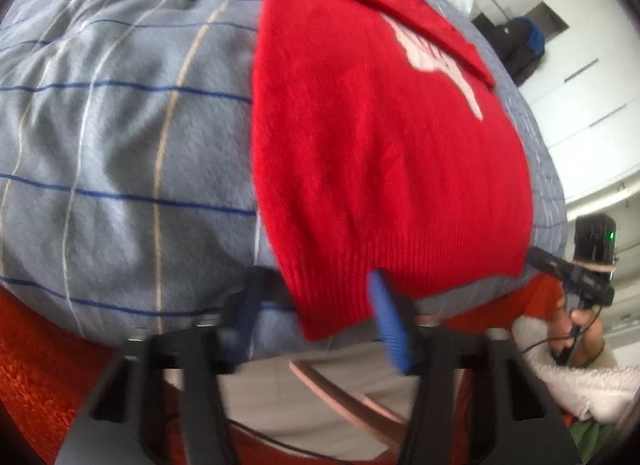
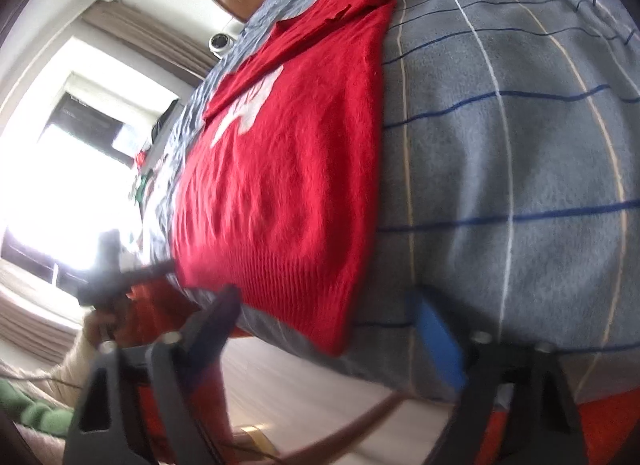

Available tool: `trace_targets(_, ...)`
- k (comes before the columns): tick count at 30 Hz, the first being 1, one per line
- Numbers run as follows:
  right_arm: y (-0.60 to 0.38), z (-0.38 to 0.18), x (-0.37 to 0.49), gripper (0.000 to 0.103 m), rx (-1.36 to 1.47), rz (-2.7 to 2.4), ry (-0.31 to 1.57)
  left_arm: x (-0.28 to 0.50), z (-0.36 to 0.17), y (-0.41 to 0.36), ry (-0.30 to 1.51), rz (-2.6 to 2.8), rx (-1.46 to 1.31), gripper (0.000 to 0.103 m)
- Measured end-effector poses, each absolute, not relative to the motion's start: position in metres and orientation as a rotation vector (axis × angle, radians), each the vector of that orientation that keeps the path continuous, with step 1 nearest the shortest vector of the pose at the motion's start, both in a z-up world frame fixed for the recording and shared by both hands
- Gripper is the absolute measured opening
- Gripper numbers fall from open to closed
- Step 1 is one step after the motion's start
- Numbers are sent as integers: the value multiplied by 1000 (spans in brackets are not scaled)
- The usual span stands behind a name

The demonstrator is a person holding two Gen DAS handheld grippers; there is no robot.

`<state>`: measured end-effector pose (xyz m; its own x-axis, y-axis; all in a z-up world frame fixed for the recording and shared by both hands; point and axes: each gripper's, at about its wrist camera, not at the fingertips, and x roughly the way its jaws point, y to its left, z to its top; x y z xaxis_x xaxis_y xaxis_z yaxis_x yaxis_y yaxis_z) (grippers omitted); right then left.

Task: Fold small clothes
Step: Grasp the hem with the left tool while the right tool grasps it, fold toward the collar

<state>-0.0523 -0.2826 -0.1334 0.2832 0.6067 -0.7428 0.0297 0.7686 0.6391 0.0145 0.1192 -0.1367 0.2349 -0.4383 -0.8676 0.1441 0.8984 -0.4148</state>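
Left tongs (image 1: 316,305) part-open astride ribbed hem corner of red knit sweater (image 1: 372,153), right tongs (image 2: 336,329) agape just short of other corner; flat on bed (image 1: 120,125); probably soft, light, floppy—pinch hem corners.

A red knitted sweater (image 1: 372,153) lies flat on the bed, spread lengthwise over a grey-blue checked cover. Its ribbed hem sits at the near edge of the bed, one corner drooping slightly over it. A white motif shows on the chest, partly covered by a sleeve folded diagonally across the body. The collar end lies at the far side.
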Motion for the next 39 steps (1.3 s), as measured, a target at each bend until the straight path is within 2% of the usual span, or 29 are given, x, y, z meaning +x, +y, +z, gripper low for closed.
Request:
trace_targets(1,-279,-135,-51,32,596,417,1262,13,-138,120,1285,-419,-277,6)
trace_targets(2,-278,-139,-51,9,583,408,1278,12,-139,121,1292,-428,-287,5)
trace_targets(3,-277,-138,-53,6,585,401,1284,7,-139,122,1292,-428,-293,4)
trace_targets(7,-281,-129,-53,6,672,423,1243,-3,-123,132,1253,-446,-373,3)
trace_targets(14,-283,-91,-23,6,795,499,1061,33,-70,160,1042,-498,-513,3)
trace_targets(22,-298,-69,88,6,729,445,897,171,-45,117,907,-431,-491,3)
trace_targets(30,-346,-100,235,6,768,306,887,309,-59,69,925,-312,-440,3)
trace_targets(32,-353,-119,271,6,786,260,902,336,-68,59,941,-271,-386,8)
trace_targets(33,-358,-126,276,6,800,262,906,346,-71,57,945,-219,-356,18)
trace_targets(34,-359,-138,291,7,817,238,931,348,-73,60,944,-169,-341,39)
trace_targets(36,-363,-149,302,20,824,190,955,349,-73,72,925,-107,-377,63)
trace_targets(37,-364,-148,303,35,813,167,946,343,-70,83,902,-86,-416,69)
trace_targets(39,-364,-135,298,36,773,159,916,330,-65,95,879,-93,-447,70)
